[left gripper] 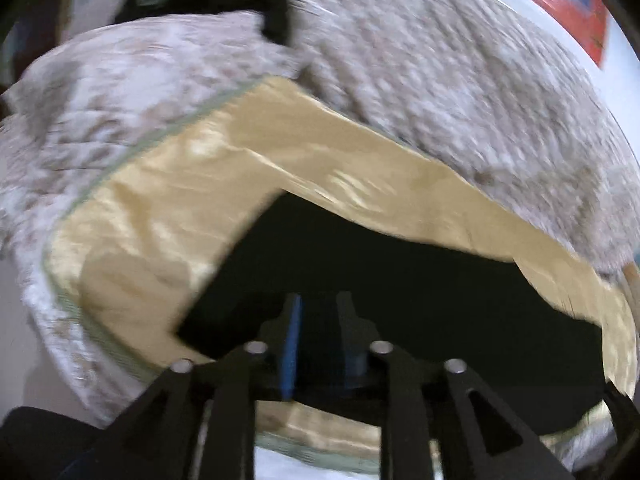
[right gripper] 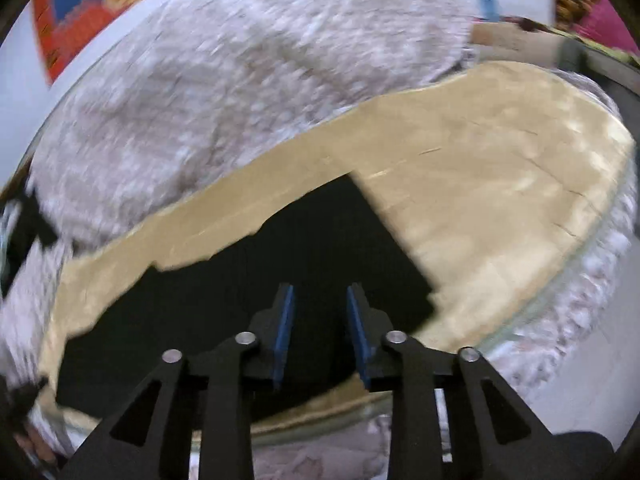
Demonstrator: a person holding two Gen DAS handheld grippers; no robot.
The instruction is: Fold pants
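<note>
Black pants [left gripper: 400, 280] lie flat on a tan round tabletop [left gripper: 160, 208]. In the left wrist view my left gripper [left gripper: 320, 320] hovers over the pants near their left corner, with a gap between its blue-padded fingers [left gripper: 291, 344]. In the right wrist view the same pants [right gripper: 240, 280] lie under my right gripper [right gripper: 321, 312], near their right corner. Its blue pads [right gripper: 285, 332] stand apart with nothing between them. Both views are blurred.
A fluffy grey-white blanket [left gripper: 440, 80] lies bunched on the far part of the table and also shows in the right wrist view [right gripper: 240, 80]. A glass rim [right gripper: 560, 288] edges the tabletop. A red and blue poster [right gripper: 92, 4] hangs on the wall.
</note>
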